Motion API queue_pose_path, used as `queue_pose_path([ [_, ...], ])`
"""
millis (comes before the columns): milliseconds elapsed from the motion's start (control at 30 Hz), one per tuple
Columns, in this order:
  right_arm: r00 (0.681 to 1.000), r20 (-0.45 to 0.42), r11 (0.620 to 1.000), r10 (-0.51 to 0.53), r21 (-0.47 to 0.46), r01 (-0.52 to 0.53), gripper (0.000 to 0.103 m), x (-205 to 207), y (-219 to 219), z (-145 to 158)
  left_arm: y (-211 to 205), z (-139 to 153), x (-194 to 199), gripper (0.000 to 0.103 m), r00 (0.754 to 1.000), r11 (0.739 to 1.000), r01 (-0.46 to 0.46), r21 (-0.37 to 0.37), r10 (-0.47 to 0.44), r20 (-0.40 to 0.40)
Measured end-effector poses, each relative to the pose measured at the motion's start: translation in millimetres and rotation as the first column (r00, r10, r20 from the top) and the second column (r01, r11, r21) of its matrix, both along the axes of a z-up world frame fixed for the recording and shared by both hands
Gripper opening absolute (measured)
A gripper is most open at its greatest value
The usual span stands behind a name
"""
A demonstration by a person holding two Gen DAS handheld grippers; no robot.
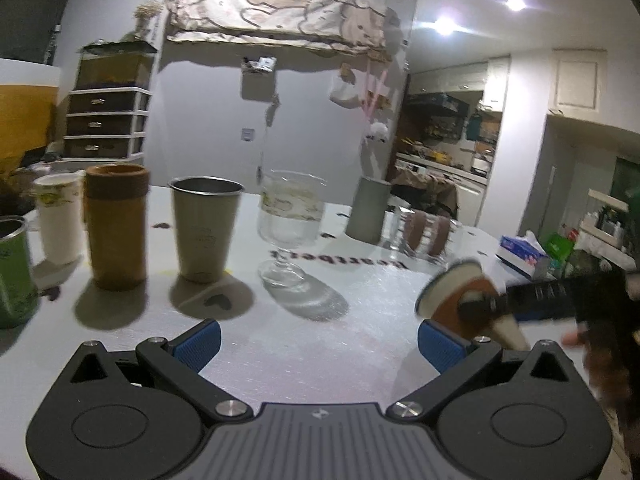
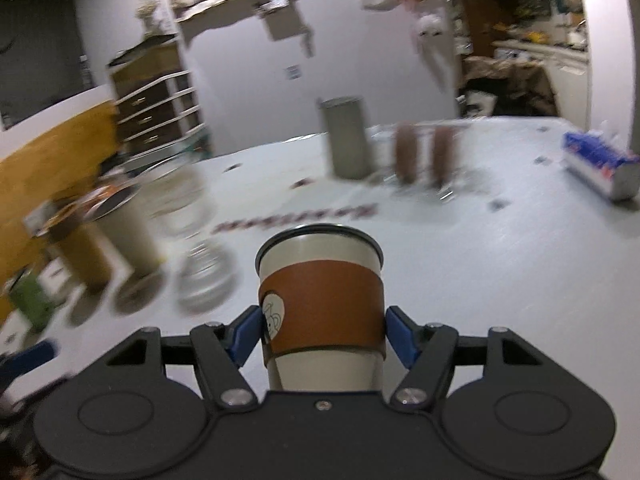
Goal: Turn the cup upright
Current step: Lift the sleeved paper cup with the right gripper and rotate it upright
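In the left wrist view we see our left gripper (image 1: 318,342) low over the white table (image 1: 304,344), with its two blue-padded fingers (image 1: 200,344) spread wide and nothing between them. In front of it a row of vessels stands on the table: a green can (image 1: 14,272) at the far left, a white paper cup (image 1: 58,218), a tall brown cylindrical tumbler (image 1: 117,226), a steel cup with an open mouth (image 1: 205,228) and a clear stemmed glass (image 1: 291,228). Further back there are a grey metal cylinder (image 1: 369,208) and a clear glass holder with two brown pieces (image 1: 424,236). At the right side the cream paper cup with a brown sleeve (image 1: 452,296) is held above the table by the black fingers of our right gripper (image 1: 476,306); the cup is tilted, its mouth pointing up and to the left. A blue and white tissue box (image 1: 520,254) lies behind it. In the right wrist view our right gripper (image 2: 322,332) is closed on the cup (image 2: 322,304), one blue pad (image 2: 246,334) pressing each side of the brown sleeve. The rim of the cup points away from the camera, along the fingers. The background here is blurred, but we can recognise the grey cylinder (image 2: 346,138), the tissue box (image 2: 600,164) at the right and the row of vessels at the left.
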State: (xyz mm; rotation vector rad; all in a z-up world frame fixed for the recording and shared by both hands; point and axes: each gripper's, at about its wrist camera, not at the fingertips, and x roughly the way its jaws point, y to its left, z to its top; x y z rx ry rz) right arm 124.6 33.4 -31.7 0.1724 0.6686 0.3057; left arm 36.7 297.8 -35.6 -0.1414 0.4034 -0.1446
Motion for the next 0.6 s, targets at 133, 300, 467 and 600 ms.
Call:
queue_pose_path([
  [133,0.998,-0.041,0.999,0.042,0.0,-0.042,0.068,-18.5,33.9,-4.8,14.9,3.2,3.9,0.103,0.999,0.998,-0.046,-0.041,0.045,-0.019],
  [300,0.999,-0.011,0.997,0.03,-0.074,-0.031,0.068,-30.4,60.2,-3.4,28.1,1.2,12.9,0.102,0.998,0.992,-0.037,-0.118,0.03,-0.058],
  [467,0.998,0.053,0.993,0.026,-0.116,-0.02,0.068,-38.3,66.1,-8.3,27.5,3.1,31.0,0.096,0.991,0.973,0.049,-0.226,-0.075,-0.109],
  [600,0.997,0.078,0.996,0.013,-0.083,-0.007,0.068,-42.5,60.2,-11.7,19.2,-0.4,60.0,0.093,0.945,0.915,0.134,-0.381,-0.234,-0.229],
])
